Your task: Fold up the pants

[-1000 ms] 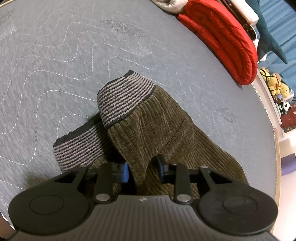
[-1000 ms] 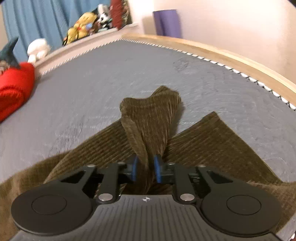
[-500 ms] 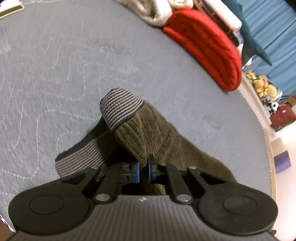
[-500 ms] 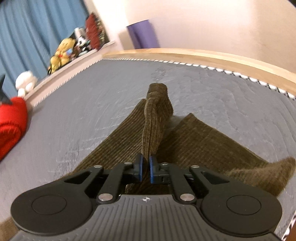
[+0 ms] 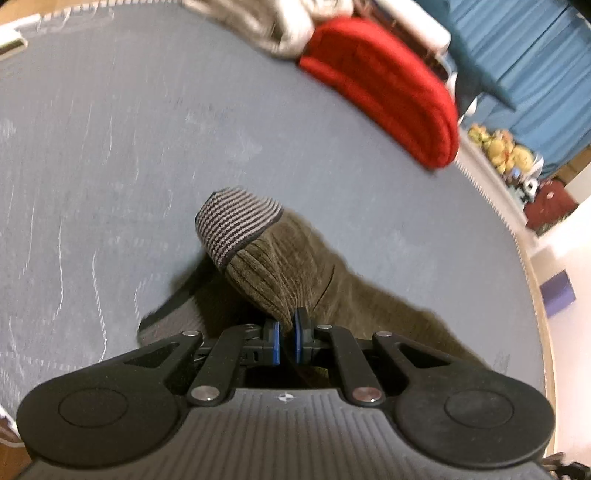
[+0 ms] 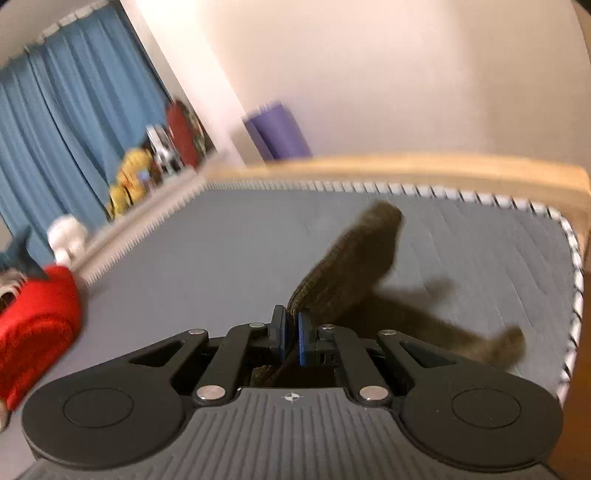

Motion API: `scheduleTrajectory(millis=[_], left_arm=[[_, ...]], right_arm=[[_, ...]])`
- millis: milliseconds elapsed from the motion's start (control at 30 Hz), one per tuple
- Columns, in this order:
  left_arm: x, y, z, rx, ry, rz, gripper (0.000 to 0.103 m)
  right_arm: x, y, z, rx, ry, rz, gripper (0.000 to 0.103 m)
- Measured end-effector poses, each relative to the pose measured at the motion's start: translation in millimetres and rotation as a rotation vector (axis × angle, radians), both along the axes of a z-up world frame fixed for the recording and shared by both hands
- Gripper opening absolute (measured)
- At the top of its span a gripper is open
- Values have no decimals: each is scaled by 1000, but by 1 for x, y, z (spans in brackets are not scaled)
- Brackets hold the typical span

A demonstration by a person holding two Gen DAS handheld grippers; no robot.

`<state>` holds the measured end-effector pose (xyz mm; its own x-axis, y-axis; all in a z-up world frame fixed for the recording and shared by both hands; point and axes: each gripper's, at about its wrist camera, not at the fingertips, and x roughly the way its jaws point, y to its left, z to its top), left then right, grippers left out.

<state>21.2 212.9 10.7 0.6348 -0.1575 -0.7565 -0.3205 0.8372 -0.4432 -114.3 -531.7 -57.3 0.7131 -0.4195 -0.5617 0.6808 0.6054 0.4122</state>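
Olive corduroy pants (image 5: 291,266) with a grey striped waistband (image 5: 236,225) lie on the grey quilted mattress (image 5: 110,147). My left gripper (image 5: 286,336) is shut on a raised fold of the fabric just below the waistband. In the right wrist view the leg end of the pants (image 6: 354,258) hangs lifted above the mattress (image 6: 221,251), pinched in my shut right gripper (image 6: 291,336). A second leg end (image 6: 513,343) trails at the lower right, blurred.
A folded red blanket (image 5: 388,88) and grey cloth (image 5: 258,22) lie at the mattress's far side. Blue curtains (image 6: 74,110), stuffed toys (image 6: 129,177) and a purple roll (image 6: 277,129) stand beyond the wooden bed edge (image 6: 406,166).
Both grippers closed on the pants and lifted the fabric. The right gripper has risen and tilted up, pulling the leg off the mattress; the left has raised the waistband fold.
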Motion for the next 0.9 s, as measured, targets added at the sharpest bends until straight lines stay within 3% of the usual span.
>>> scheduleTrajectory(millis=[133,167,233,333,400,500,600,633,667,733,800,833,900], left_arm=[[1,1,-8,-6,64,-47,13],[2,0,-10,4,84,-53,19],[-1,3,-12,26,97,-17,50],[-2,4,-10,69,91,31,65],[-2,8,-11,64,97,73,66],[-1,14,-14,46,112,145,66],[-4,19,-4,102,85,230,66],[-3,19,3,129,57,243,66],[-4,17,8,149,30,247,66],[-3,11,16,183,-14,243,66],[-2,3,20,193,-32,219,66],[1,-3,20,195,-37,198,66],[4,-12,21,205,-48,154,66]], right_arm=[[-5,-25,-35,189,120,-42,6],[-8,-31,-42,232,128,-56,6],[-13,-37,-47,273,120,-69,8],[-15,-47,-51,268,110,-100,19],[-20,-52,-55,281,97,-125,37],[-22,-65,-64,335,58,-157,42],[-19,-68,-69,339,52,-170,37],[-20,-68,-69,326,53,-169,26],[-21,-68,-66,310,27,-159,7],[-26,-65,-49,240,-56,-112,6],[-29,-54,-26,110,-112,-72,6],[-31,-50,-21,69,-112,-77,6],[-33,-52,-29,101,-45,-134,6]])
